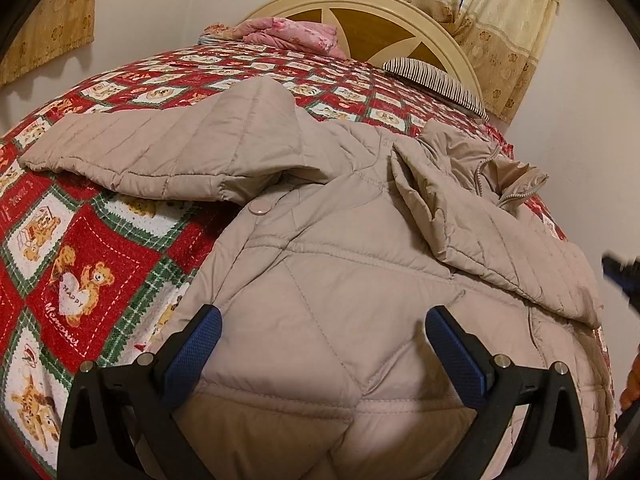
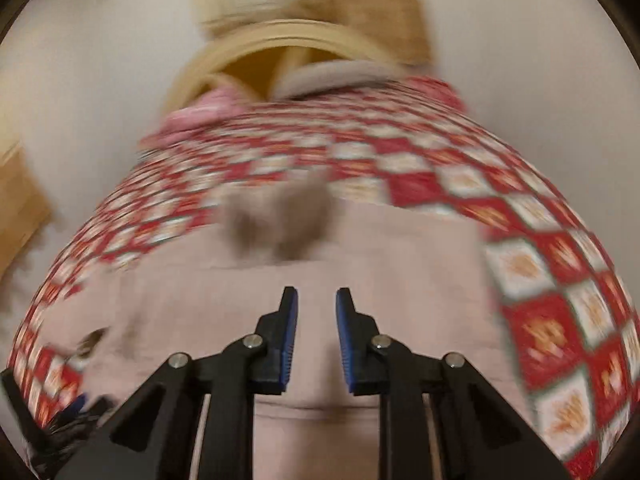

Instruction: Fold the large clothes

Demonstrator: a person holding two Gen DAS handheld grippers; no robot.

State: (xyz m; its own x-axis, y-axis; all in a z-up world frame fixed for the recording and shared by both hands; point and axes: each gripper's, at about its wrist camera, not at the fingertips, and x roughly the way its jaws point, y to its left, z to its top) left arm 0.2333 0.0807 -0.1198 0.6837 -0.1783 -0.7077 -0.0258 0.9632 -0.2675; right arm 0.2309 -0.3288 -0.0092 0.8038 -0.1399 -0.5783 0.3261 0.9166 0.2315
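A bed (image 1: 420, 104) carries everything, covered by a red, white and green checked quilt (image 1: 92, 264) printed with teddy bears. A beige quilted jacket (image 1: 328, 304) lies directly on the quilt, filling the near and right part; one sleeve (image 1: 152, 152) stretches out to the left, and the zipped collar is bunched on the far right. At the far end, against the arched headboard (image 1: 372, 24), sit a pink bundle of cloth (image 1: 288, 34) on the left and a striped pillow (image 1: 436, 76) on the right. The right wrist view is motion-blurred, showing only the quilt (image 2: 552, 312) with the jacket (image 2: 224, 304) on it.
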